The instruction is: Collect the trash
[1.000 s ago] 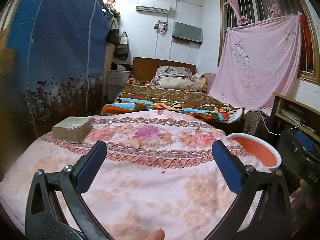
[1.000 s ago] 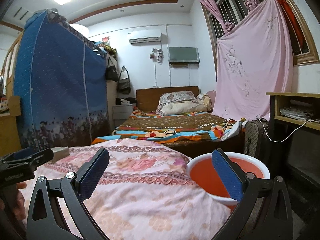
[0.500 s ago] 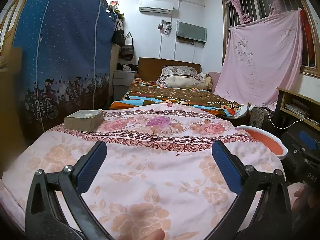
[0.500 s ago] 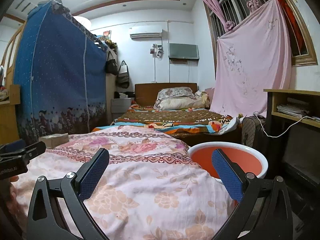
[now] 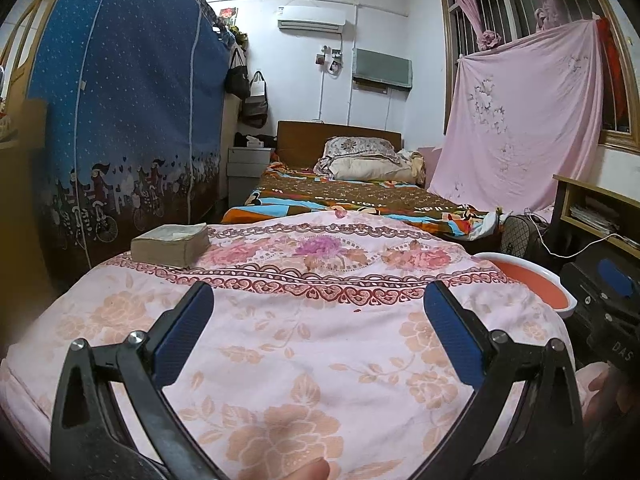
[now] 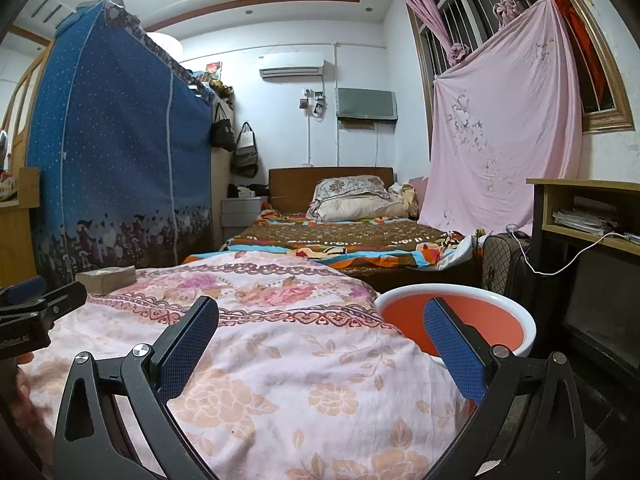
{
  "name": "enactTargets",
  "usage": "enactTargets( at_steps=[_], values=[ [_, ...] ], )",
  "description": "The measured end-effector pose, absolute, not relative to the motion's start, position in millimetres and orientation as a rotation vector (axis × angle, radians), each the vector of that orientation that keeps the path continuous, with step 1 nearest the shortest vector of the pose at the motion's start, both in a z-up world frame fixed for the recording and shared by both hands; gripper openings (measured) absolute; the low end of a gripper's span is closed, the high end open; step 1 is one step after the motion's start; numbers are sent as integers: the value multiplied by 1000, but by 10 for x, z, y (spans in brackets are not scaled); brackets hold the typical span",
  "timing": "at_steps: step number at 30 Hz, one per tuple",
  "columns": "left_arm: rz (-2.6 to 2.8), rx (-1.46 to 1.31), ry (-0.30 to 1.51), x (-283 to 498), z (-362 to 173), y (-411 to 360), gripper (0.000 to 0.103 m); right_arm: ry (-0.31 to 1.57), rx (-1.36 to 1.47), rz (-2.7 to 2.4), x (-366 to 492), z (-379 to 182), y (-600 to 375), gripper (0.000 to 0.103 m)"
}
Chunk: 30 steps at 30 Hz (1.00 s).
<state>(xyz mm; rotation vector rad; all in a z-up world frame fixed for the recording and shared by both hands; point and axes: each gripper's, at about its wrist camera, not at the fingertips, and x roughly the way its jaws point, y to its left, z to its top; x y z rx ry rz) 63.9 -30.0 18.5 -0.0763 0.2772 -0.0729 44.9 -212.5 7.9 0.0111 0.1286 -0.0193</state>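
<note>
left gripper [image 5: 318, 332]: jaws spread wide, nothing between them, held above the pink floral quilt [image 5: 320, 344]; its tip also shows at the left edge of the right wrist view.
right gripper [image 6: 320, 344]: jaws spread wide, empty, over the quilt's right edge; its right finger [image 6: 454, 354] overlaps the basin in that view. its body shows at the right edge of the left wrist view.
basin [image 6: 456, 320]: white rim, orange inside, just beside the quilt's right edge, low down. its inside looks bare where visible.
block [image 5: 172, 244]: tan, book-like, lying flat on the quilt's far left part, well apart from both grippers.
trash: cannot tell any piece on the quilt apart from the block; a tiny dark speck [image 5: 357, 311] lies near the patterned band, too small to name.
bed [image 5: 352, 196]: beyond the quilt, brown and orange cover, pillows [image 5: 364, 160] at the wooden headboard.
wardrobe [image 5: 128, 120]: blue fabric, left of the quilt.
pink sheet [image 5: 520, 120]: hung over the window on the right.
desk [image 6: 588, 216]: at right, papers on its shelf, a white cable hanging down.
hand [image 5: 304, 472]: a fingertip at the bottom edge of the left wrist view.
</note>
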Motion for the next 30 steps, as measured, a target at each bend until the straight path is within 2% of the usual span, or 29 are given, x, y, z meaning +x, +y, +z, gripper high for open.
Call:
enactTargets(
  at_steps=[30],
  values=[
    [-73,-72,274,626,190,-307,92,133,17,-18,448,61,-2129,103]
  ],
)
